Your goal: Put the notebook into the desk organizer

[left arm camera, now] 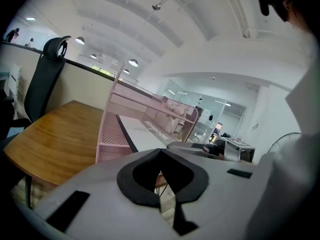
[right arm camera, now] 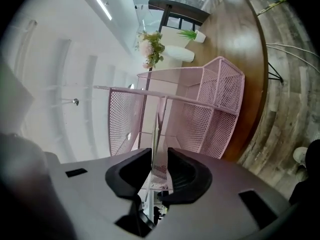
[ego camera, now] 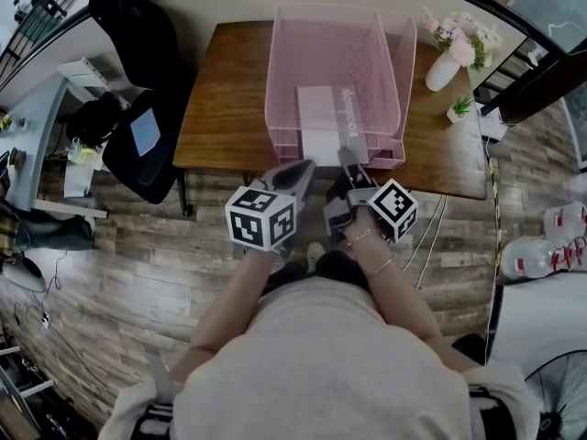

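A pink mesh desk organizer [ego camera: 275,71] stands on the wooden table [ego camera: 220,108]. The white notebook [ego camera: 318,122] lies flat in its lower tray, with the near end sticking out of the front. My right gripper [ego camera: 348,159] is at that near end, shut on the notebook. In the right gripper view the notebook [right arm camera: 154,134] runs edge-on between the jaws of the right gripper [right arm camera: 159,159] into the organizer [right arm camera: 220,99]. My left gripper [ego camera: 303,165] hangs just left of it, shut and empty. The left gripper view shows the left gripper [left arm camera: 161,159], notebook [left arm camera: 140,134] and organizer [left arm camera: 107,134].
A white vase of pink flowers [ego camera: 443,70] and a small potted plant [ego camera: 457,110] stand on the table right of the organizer. A black office chair [ego camera: 138,108] is at the table's left end. Water bottles [ego camera: 550,246] lie on the floor at right.
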